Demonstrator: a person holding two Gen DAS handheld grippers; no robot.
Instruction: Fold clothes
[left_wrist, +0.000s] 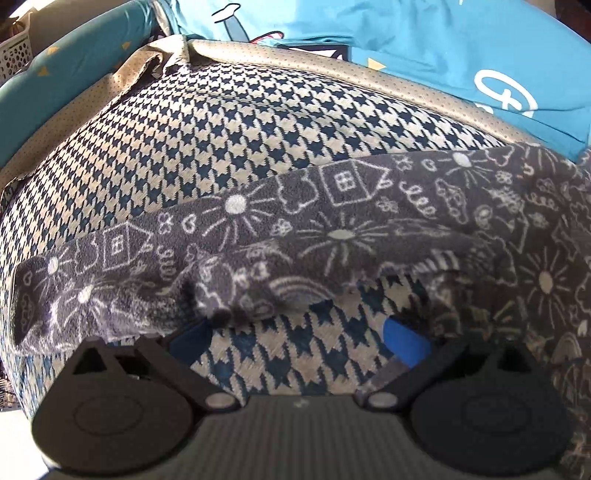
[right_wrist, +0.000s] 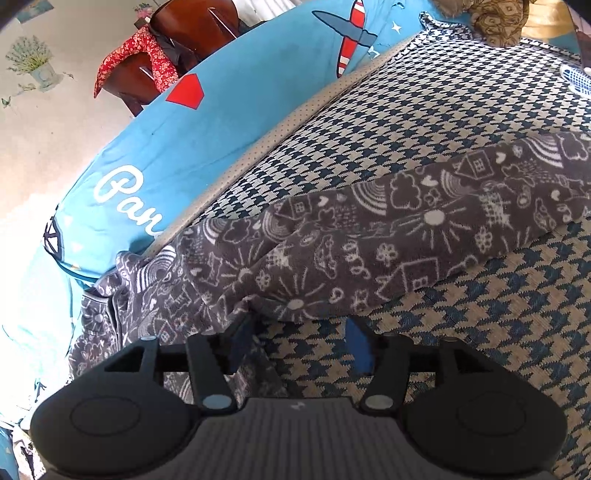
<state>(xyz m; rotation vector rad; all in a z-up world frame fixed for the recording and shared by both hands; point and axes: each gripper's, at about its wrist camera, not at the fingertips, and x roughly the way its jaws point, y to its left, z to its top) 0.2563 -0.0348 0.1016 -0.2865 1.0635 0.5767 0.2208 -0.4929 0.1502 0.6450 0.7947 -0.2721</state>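
The garment (left_wrist: 332, 229) lies in a long band across the houndstooth cushion (left_wrist: 240, 122), its hem at 12 o'clock from both wide-open, empty grippers (left_wrist: 295, 332) (right_wrist: 299, 343); each should close on every layer evenly so any fold stays square.

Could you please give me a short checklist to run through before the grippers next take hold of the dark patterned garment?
1. Left gripper open, nothing between its fingers: ok.
2. Right gripper open, nothing between its fingers: ok.
3. Dark patterned garment edge close ahead of both grippers: ok.
4. Garment lying flat: not ok, its near edge is rumpled.
5. Garment fully on the houndstooth cover: not ok, one end hangs over the cover's edge.
6. How many layers lie at the edge: cannot tell.
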